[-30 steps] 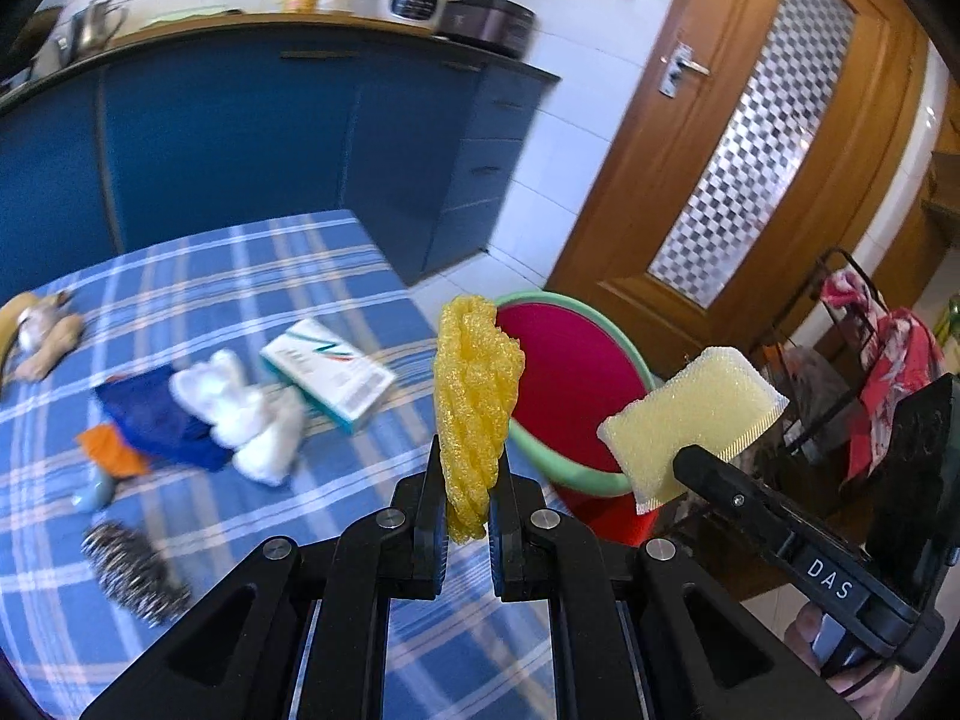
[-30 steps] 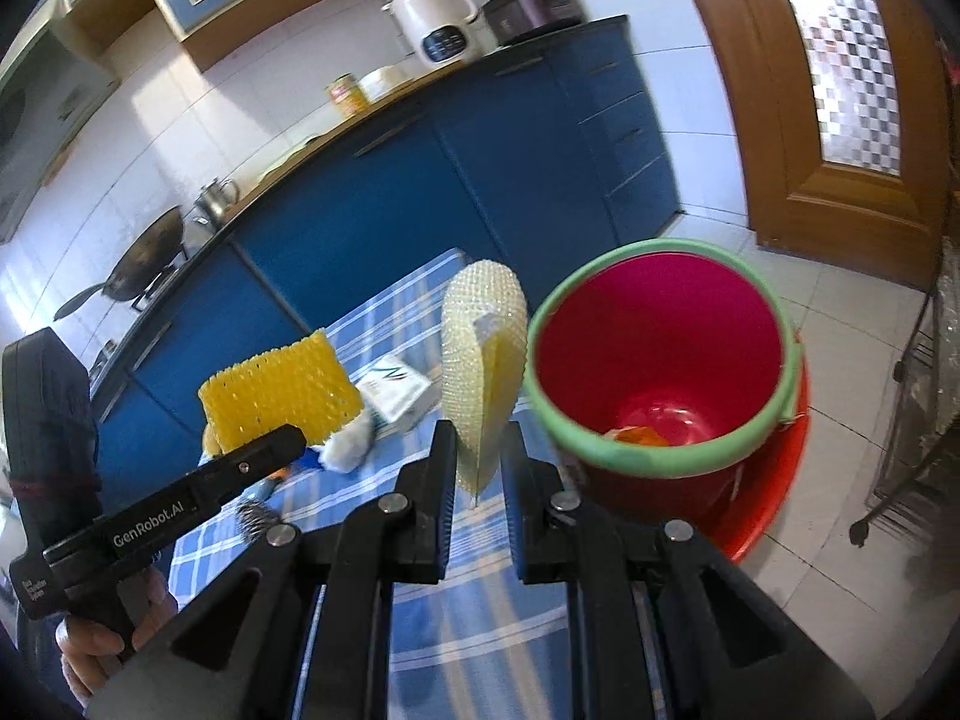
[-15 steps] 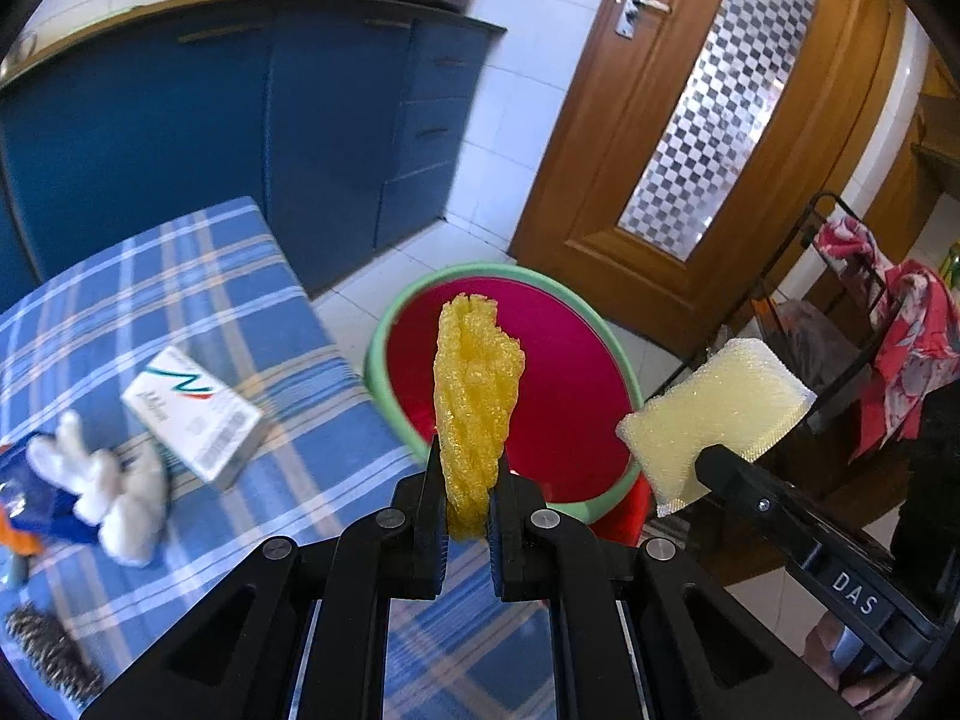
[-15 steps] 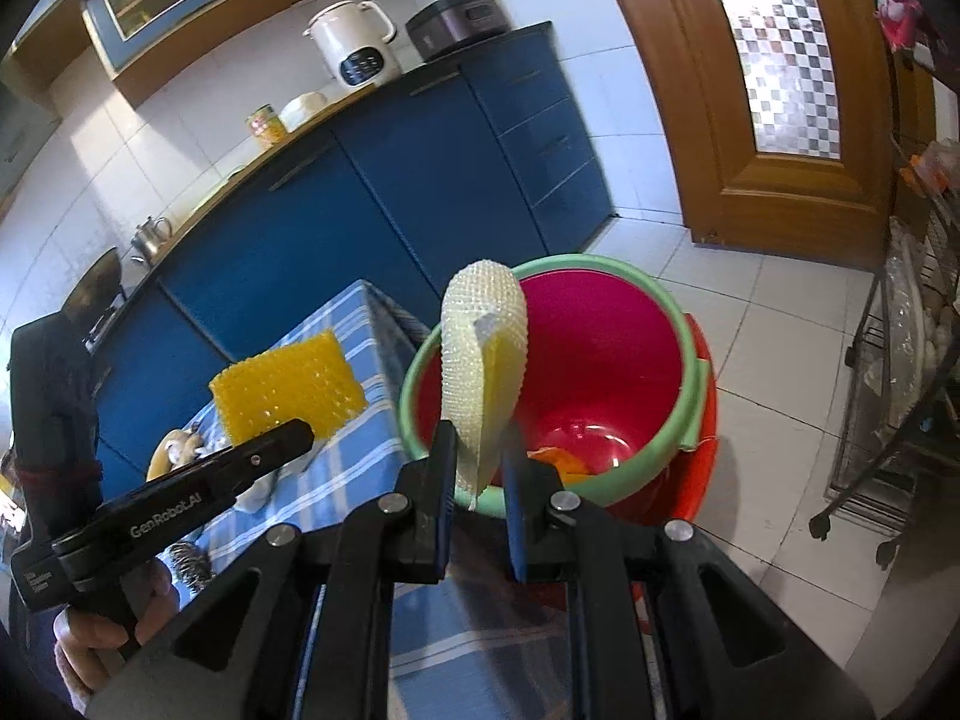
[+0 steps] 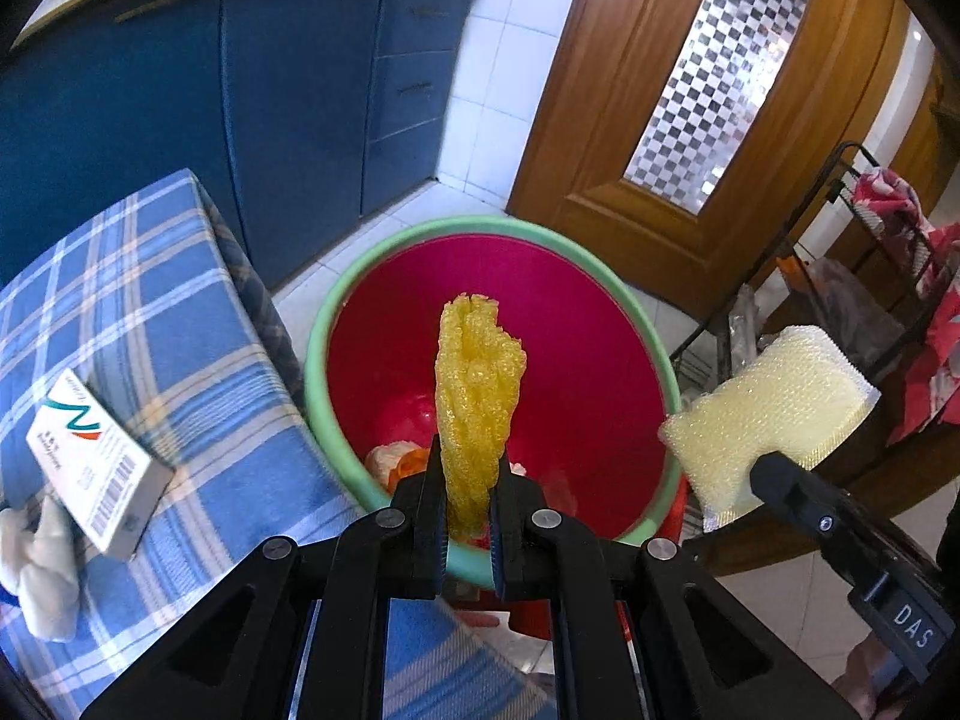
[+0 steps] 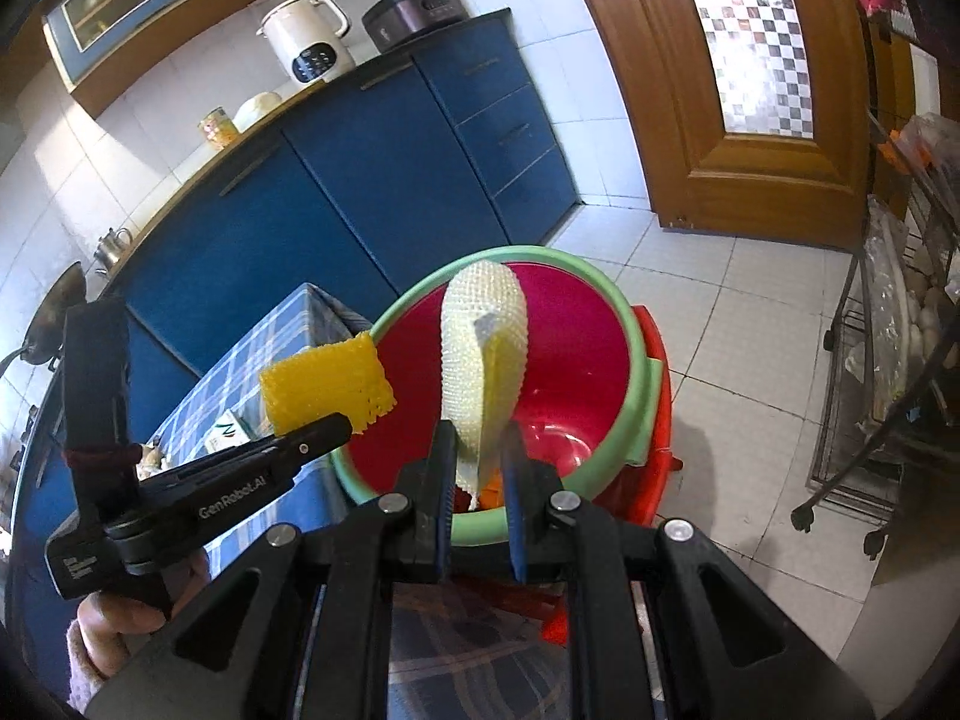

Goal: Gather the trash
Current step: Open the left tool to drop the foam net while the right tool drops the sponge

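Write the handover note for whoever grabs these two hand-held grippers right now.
Left hand-held gripper: shut on the yellow sponge, held over the red bin.
Right hand-held gripper: shut on the pale sponge, also above the bin's opening.
Done: some trash, including an orange scrap, already lies in the bin's bottom.
Left: release both sponges into the bin. Then go back to the checked tablecloth, where a small white box and a white crumpled wad remain. Anything further along the table is out of view.
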`<action>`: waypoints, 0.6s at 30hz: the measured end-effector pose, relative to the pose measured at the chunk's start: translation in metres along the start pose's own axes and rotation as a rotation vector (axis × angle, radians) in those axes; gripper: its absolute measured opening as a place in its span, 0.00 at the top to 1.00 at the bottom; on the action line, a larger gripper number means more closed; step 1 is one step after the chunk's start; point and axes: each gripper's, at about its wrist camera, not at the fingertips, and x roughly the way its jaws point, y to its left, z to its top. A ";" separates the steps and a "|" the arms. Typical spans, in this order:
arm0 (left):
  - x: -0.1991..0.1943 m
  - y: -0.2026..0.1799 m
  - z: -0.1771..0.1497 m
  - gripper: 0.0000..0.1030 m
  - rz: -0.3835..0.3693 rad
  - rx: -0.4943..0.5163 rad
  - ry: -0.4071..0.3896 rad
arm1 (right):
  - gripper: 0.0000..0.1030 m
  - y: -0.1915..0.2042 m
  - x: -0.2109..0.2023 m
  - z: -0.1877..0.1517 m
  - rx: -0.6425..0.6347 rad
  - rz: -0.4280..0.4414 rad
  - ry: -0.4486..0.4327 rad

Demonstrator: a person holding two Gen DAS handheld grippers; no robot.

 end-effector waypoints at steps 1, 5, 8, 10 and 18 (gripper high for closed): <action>0.003 0.000 0.000 0.89 0.001 0.003 0.002 | 0.83 -0.001 0.001 0.000 0.002 -0.002 0.001; 0.008 -0.003 -0.001 0.78 0.013 0.014 0.009 | 0.83 -0.008 0.007 0.000 0.012 -0.005 0.008; 0.009 -0.002 -0.001 0.61 0.022 0.001 0.006 | 0.83 -0.011 0.010 0.001 0.019 -0.003 0.013; 0.009 0.000 -0.001 0.60 0.023 -0.007 0.003 | 0.83 -0.012 0.011 0.000 0.021 -0.002 0.016; -0.004 0.008 -0.002 0.60 0.055 -0.015 -0.025 | 0.83 -0.011 0.019 0.003 0.011 -0.003 0.025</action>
